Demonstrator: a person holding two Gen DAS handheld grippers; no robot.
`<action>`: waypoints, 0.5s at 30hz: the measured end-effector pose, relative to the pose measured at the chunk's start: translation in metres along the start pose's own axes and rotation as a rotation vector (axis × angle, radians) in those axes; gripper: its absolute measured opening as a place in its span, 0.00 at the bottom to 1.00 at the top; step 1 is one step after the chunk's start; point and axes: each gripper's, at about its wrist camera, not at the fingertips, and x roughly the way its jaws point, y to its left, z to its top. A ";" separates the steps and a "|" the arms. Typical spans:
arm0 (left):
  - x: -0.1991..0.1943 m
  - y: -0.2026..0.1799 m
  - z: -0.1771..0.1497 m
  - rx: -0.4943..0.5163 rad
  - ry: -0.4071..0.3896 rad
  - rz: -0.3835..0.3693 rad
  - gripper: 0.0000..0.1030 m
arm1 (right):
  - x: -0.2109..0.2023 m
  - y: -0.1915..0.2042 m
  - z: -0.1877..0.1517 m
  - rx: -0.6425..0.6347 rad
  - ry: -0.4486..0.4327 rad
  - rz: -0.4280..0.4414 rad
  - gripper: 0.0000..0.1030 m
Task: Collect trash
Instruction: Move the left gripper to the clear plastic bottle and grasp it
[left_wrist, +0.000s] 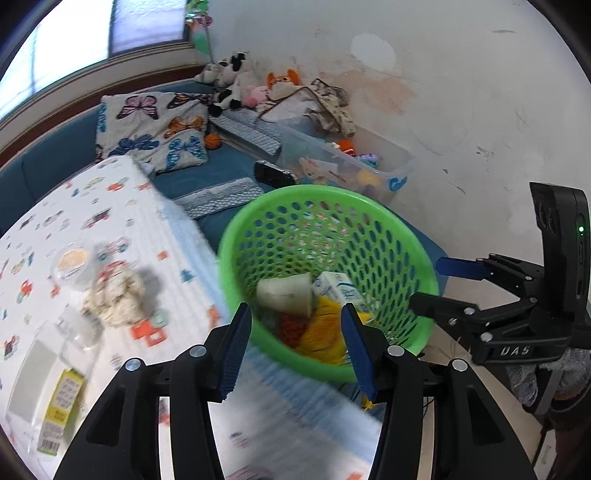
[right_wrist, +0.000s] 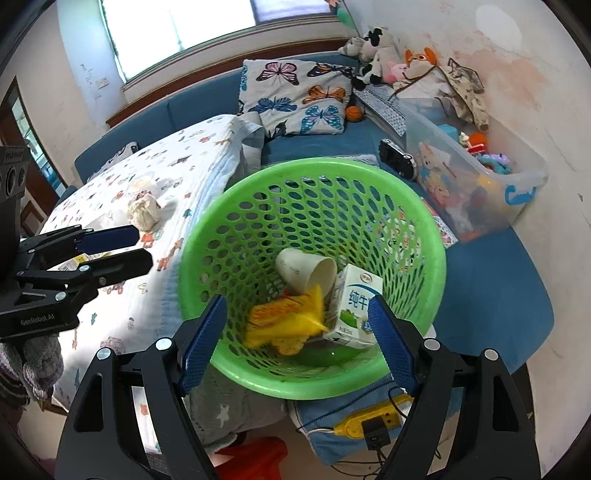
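Note:
A green mesh basket (left_wrist: 417, 258) (right_wrist: 432, 236) sits at the bed's edge and holds a paper cup (left_wrist: 286, 293) (right_wrist: 306, 271), a milk carton (left_wrist: 341, 290) (right_wrist: 354, 306) and a yellow wrapper (left_wrist: 321, 339) (right_wrist: 284, 325). My left gripper (left_wrist: 295, 350) is open and empty, over the basket's near rim. My right gripper (right_wrist: 295, 343) is open and empty above the basket; it also shows in the left wrist view (left_wrist: 443, 284). On the patterned quilt (left_wrist: 110, 206) lie a crumpled paper ball (left_wrist: 118, 299) (right_wrist: 144, 210), a lidded round cup (left_wrist: 72, 264) and a yellow-green packet (left_wrist: 61, 410).
A clear toy bin (right_wrist: 524, 184) stands right of the basket against the wall. A butterfly pillow (right_wrist: 295, 96) and soft toys (right_wrist: 384, 55) lie at the back. A yellow power strip (right_wrist: 369, 421) and cable lie on the floor below the basket.

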 end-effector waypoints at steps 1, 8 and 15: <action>-0.004 0.006 -0.003 -0.008 -0.002 0.010 0.47 | 0.000 0.002 0.001 -0.003 0.000 0.002 0.76; -0.031 0.048 -0.019 -0.038 -0.020 0.114 0.53 | 0.001 0.022 0.006 -0.036 -0.003 0.023 0.77; -0.054 0.099 -0.031 -0.050 -0.025 0.275 0.62 | 0.005 0.049 0.012 -0.082 -0.004 0.048 0.78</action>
